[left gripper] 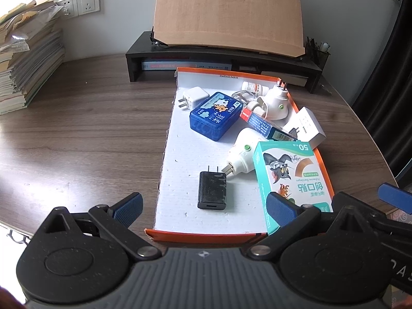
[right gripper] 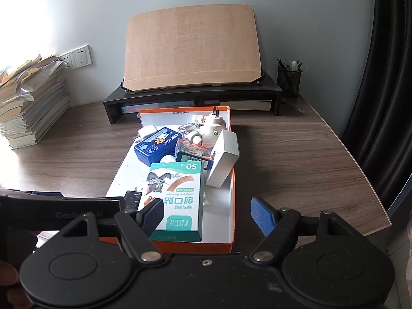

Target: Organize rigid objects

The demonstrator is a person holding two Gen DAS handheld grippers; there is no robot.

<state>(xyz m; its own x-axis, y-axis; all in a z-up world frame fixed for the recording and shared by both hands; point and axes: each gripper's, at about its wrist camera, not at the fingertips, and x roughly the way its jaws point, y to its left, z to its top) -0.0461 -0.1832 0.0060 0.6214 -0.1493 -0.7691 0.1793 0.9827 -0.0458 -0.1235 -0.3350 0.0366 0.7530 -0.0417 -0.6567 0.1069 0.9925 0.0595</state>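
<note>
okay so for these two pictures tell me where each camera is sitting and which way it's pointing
Left wrist: on the left gripper, near the tray's front edge, facing the back wall; its open fingers and the right gripper's blue pad show.
Right wrist: on the right gripper, further right, same heading; open fingers and the left gripper's body show.
Shared: tray, bandage box, black charger.

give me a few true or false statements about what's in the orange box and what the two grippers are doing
1. The black charger lies flat inside the orange box. True.
2. The left gripper grips the black charger. False: it is open and holds nothing.
3. The bandage box is printed with cartoon characters. True.
4. The blue tin sits on the bare desk. False: it is inside the orange box.
5. The right gripper is open. True.
</note>
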